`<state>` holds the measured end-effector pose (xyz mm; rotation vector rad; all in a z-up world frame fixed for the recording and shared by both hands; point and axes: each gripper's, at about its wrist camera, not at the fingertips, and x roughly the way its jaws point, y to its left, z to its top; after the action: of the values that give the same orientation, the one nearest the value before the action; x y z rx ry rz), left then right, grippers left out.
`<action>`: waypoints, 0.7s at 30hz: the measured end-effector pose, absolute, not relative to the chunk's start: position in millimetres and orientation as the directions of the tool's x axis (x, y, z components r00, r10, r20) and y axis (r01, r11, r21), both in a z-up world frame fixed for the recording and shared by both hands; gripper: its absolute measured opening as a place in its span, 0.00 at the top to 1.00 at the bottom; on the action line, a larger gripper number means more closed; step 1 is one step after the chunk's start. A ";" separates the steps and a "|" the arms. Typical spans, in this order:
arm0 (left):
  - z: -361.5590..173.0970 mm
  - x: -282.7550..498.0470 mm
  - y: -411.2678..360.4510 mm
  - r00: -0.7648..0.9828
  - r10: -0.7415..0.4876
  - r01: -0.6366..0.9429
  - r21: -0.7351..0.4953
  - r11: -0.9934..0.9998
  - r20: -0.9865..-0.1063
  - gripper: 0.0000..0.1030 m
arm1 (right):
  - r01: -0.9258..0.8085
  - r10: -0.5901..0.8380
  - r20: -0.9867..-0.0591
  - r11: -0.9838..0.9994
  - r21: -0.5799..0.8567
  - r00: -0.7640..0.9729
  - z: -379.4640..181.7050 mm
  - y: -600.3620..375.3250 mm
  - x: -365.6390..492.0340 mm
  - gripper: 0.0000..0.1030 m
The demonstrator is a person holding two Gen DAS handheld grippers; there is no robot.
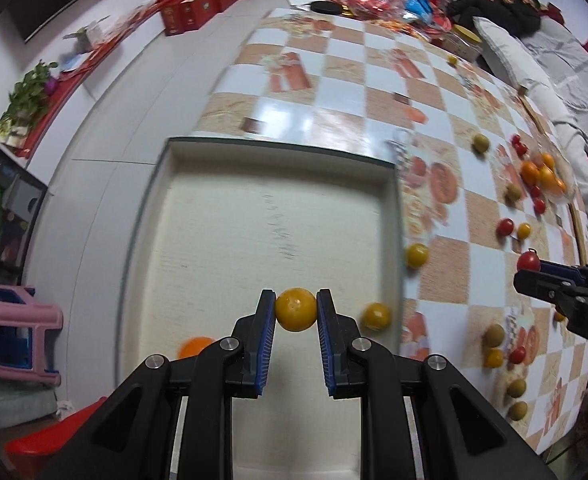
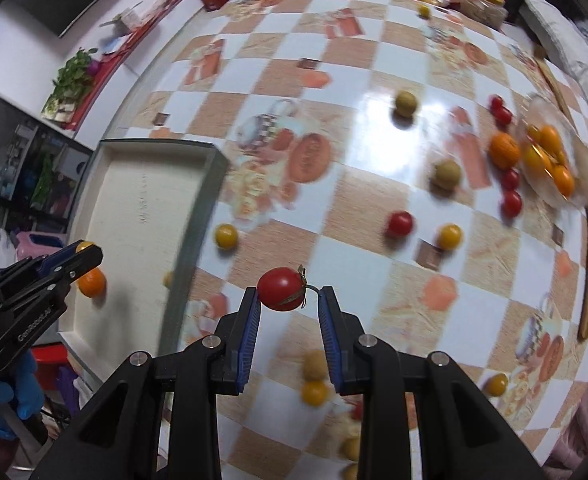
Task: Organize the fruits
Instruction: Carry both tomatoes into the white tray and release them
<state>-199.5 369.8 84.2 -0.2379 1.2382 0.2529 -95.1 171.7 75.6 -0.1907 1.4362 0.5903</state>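
Note:
My left gripper [image 1: 296, 310] is shut on a yellow round fruit [image 1: 296, 309] and holds it above the cream tray [image 1: 254, 152]. An orange fruit [image 1: 194, 346] lies in the tray near the left finger. My right gripper [image 2: 288, 296] holds a red cherry tomato [image 2: 281, 288] by its stem side above the checkered table [image 2: 354, 60]; it also shows in the left wrist view [image 1: 528, 261]. The left gripper [image 2: 82, 252] shows over the tray [image 2: 154, 146] in the right wrist view.
Many small yellow, red and green-brown fruits lie scattered on the table, such as a yellow one [image 2: 226, 236] beside the tray and a red one [image 2: 399, 223]. A glass bowl [image 2: 574, 196] with oranges stands at the far right. Red boxes [image 1: 198, 8] stand beyond.

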 end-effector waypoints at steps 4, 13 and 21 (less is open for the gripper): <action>71.7 -195.9 399.6 0.279 0.110 -0.353 0.005 0.936 -0.954 0.79 | -0.525 0.295 -0.956 0.813 0.252 -0.003 74.2 213.6 -93.8 0.69; 41.7 -186.6 426.4 0.235 0.159 -0.340 0.072 0.938 -0.959 0.79 | -0.565 0.280 -0.957 0.779 0.272 -0.074 40.5 293.9 -85.6 0.68; 27.3 -189.8 430.8 0.211 0.141 -0.330 0.066 0.942 -0.967 0.78 | -0.578 0.220 -0.971 0.782 0.233 -0.094 17.5 321.9 -79.2 0.67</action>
<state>-189.8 430.8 27.3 -0.1674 1.3198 0.3291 -79.2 321.9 17.5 -0.2996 1.5275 0.6837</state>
